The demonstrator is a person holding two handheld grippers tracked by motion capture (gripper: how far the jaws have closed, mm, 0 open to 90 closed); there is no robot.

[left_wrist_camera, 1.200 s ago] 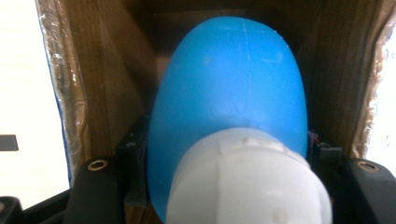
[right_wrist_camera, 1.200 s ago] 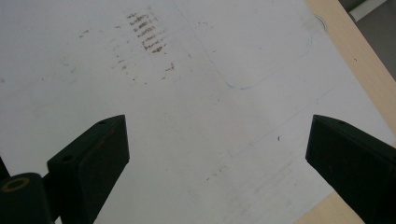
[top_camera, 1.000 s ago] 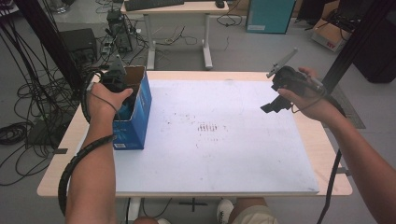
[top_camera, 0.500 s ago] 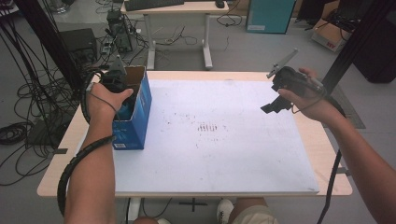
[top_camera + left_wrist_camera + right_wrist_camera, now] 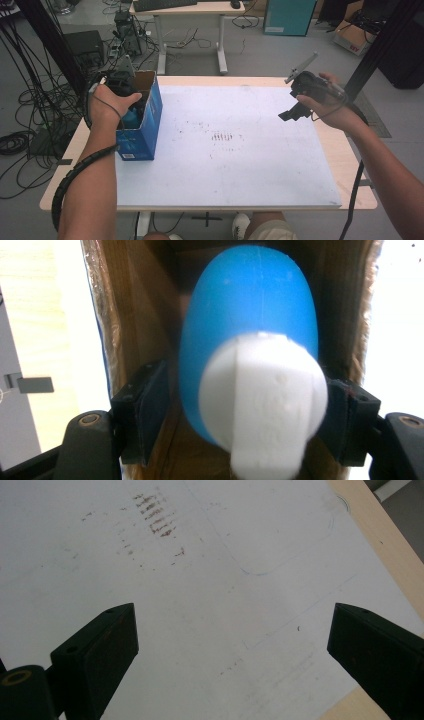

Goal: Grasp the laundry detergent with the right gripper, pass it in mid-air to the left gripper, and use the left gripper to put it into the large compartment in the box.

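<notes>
Since the earlier frames little has shifted on the table; the left gripper (image 5: 245, 415), sunk into the blue box (image 5: 142, 137), has just been opening its jaws, with the blue bottle (image 5: 250, 315) between them. In the left gripper view the left pad stands clear of the bottle with a gap, while the right pad is hidden behind the white cap (image 5: 265, 400), so the hold looks released, though contact on that side cannot be told.

Largest is the table (image 5: 350, 175) with its white sheet (image 5: 240, 170), marked by brown smudges (image 5: 225, 136) near the middle. The box stands upright at the sheet's left edge, top open, brown cardboard inside. The bottle sits inside it, a smooth egg-shaped blue body topped by a rounded white cap that points toward the camera; the cardboard walls close in on both sides.

From the high view the left hand (image 5: 107, 102) covers the box mouth and only a sliver of blue shows. The right gripper (image 5: 290, 114) is held above the sheet's far right part, well apart from the box; in its own view the jaws stand wide and bare over the smudged sheet.
</notes>
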